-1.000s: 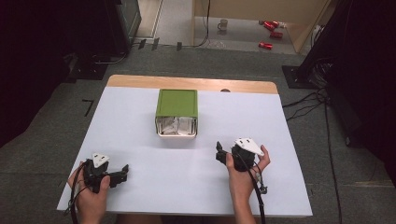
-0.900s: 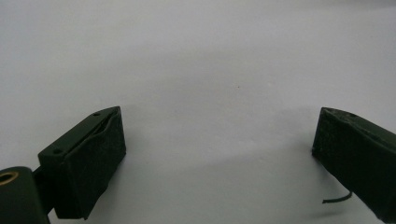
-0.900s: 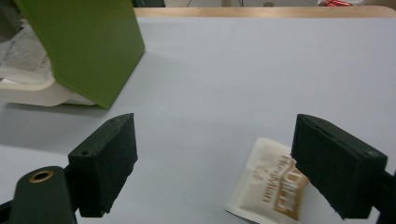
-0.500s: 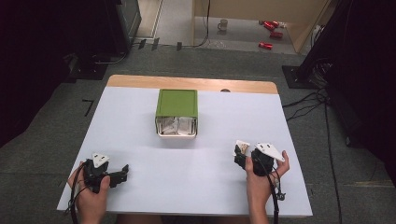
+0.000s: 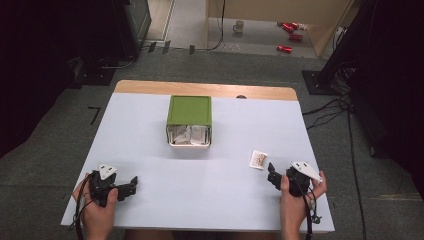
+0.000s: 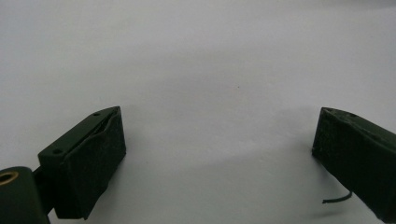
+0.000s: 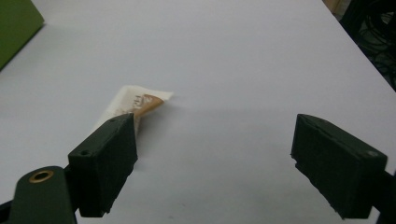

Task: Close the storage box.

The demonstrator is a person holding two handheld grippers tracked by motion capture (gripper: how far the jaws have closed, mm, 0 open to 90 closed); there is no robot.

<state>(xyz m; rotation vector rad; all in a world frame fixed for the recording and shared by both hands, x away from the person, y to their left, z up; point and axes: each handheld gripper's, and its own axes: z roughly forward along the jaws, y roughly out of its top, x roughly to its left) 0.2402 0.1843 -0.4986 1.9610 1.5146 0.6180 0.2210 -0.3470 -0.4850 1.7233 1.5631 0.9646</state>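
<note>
Just beside the spread right claw (image 5: 272,176) lies the packet (image 5: 258,159).

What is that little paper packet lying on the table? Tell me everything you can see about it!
The small packet is a flat sachet that looks like paper, white with brown-orange print too blurred to read. It lies flat on the white table, right of the green box and apart from it. Nothing grips it: the right hand-held gripper is open just behind it, and its left jaw hides one end of the packet in the right gripper view.
</note>
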